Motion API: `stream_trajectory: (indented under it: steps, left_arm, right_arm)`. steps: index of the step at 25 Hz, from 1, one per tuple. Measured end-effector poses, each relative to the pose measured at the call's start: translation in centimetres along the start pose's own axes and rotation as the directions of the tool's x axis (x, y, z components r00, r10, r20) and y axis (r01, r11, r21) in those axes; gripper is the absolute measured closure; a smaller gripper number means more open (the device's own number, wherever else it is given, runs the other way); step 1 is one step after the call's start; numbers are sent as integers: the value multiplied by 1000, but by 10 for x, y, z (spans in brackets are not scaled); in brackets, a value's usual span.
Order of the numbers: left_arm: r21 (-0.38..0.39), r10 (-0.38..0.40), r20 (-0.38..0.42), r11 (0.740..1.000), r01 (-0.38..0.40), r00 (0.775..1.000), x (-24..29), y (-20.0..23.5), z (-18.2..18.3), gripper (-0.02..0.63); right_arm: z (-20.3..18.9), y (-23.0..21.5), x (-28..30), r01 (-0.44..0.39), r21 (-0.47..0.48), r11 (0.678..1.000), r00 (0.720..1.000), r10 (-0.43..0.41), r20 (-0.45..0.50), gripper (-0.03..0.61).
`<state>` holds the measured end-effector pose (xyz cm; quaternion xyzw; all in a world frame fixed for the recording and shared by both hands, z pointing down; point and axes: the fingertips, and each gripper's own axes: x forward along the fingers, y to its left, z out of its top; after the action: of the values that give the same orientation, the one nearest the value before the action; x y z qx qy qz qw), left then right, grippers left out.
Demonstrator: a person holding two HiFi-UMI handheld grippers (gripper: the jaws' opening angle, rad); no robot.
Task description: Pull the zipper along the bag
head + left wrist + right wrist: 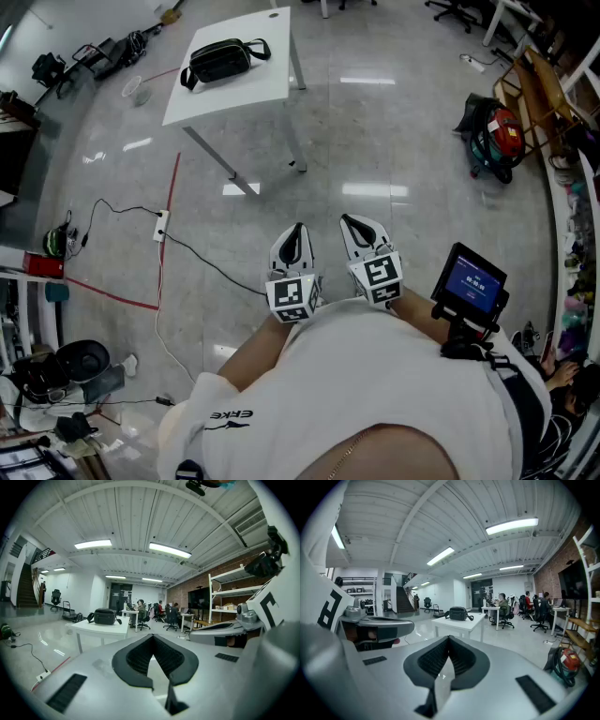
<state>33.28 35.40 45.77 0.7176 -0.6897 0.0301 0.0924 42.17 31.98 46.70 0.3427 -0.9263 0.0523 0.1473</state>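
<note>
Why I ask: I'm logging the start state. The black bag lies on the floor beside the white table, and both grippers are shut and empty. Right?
Not quite: the head view shows the black bag lying on top of the white table, not on the floor beside it. The rest stands: the left gripper and the right gripper are both shut and empty.

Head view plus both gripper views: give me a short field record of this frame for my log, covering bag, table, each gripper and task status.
bag: black soft bag with a strap, lying on the table, untouched
table: white rectangular table, standing on the glossy floor, well away from both grippers
left: left gripper, jaws together, nothing between them
right: right gripper, jaws together, nothing between them
task status: zipper pull not yet begun; neither gripper is at the bag
</note>
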Motion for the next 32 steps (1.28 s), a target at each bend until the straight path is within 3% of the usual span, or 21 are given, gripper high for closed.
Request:
stream_trajectory:
  steps: [32]
  left_arm:
    - [-15, -10, 33, 1000, 10, 999, 11, -12, 0, 611]
  right_arm:
    - [3, -16, -5, 30, 22, 999, 998, -31, 51, 574]
